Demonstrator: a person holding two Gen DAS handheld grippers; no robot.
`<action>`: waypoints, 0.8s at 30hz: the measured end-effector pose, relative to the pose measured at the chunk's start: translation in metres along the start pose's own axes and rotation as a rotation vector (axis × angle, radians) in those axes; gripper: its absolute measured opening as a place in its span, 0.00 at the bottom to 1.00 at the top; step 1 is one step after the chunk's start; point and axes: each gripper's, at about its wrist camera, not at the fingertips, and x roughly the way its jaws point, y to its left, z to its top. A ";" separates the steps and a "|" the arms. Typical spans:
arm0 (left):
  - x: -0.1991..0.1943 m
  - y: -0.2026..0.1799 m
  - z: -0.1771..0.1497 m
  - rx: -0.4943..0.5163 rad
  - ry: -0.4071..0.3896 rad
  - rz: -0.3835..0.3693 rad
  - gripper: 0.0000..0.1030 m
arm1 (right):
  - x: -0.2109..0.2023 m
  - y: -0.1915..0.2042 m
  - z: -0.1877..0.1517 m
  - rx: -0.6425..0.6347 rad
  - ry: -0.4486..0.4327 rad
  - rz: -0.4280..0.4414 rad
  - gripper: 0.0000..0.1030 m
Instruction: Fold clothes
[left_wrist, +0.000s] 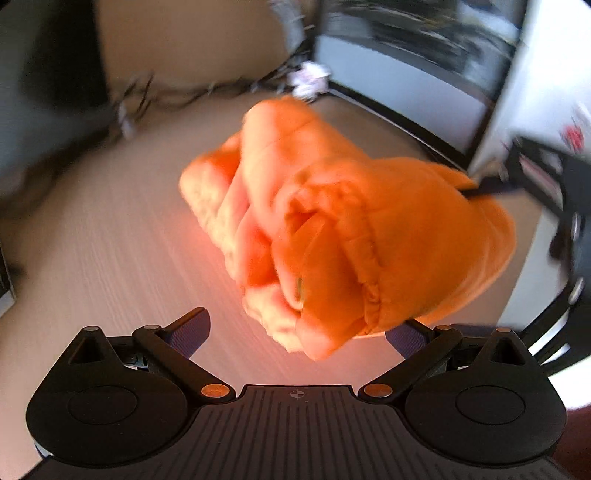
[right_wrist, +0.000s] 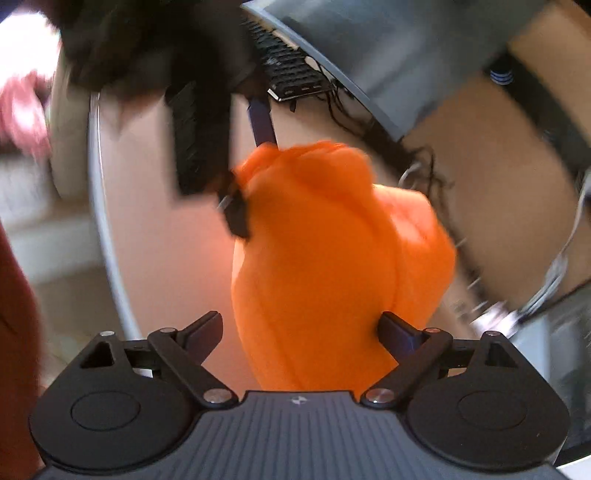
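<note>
Crowding both wide-spread jaws, bunched orange garment (left_wrist: 332, 229); keyboard (right_wrist: 284, 70) and cables (right_wrist: 417, 166) beyond.

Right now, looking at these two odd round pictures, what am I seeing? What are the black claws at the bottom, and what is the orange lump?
There is no robot here. A person holds a two-fingered pincer tool in each hand, and each tool carries a wide-angle camera looking along its fingers. One picture comes from the left gripper, the other from the right gripper. The black claws are those fingers, spread open on both. The lump is a bunched orange garment over a pale table. Blur hides whether it is lifted. A keyboard lies further back.
</note>
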 end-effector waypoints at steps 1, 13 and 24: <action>0.001 0.003 0.001 -0.039 0.007 -0.022 1.00 | 0.006 0.009 -0.005 -0.055 -0.005 -0.049 0.89; -0.039 0.046 0.021 -0.137 -0.135 -0.211 1.00 | 0.014 -0.021 0.029 -0.130 0.088 0.012 0.51; -0.002 0.075 0.050 -0.064 -0.130 -0.182 0.89 | -0.075 -0.064 0.100 0.001 0.248 0.480 0.50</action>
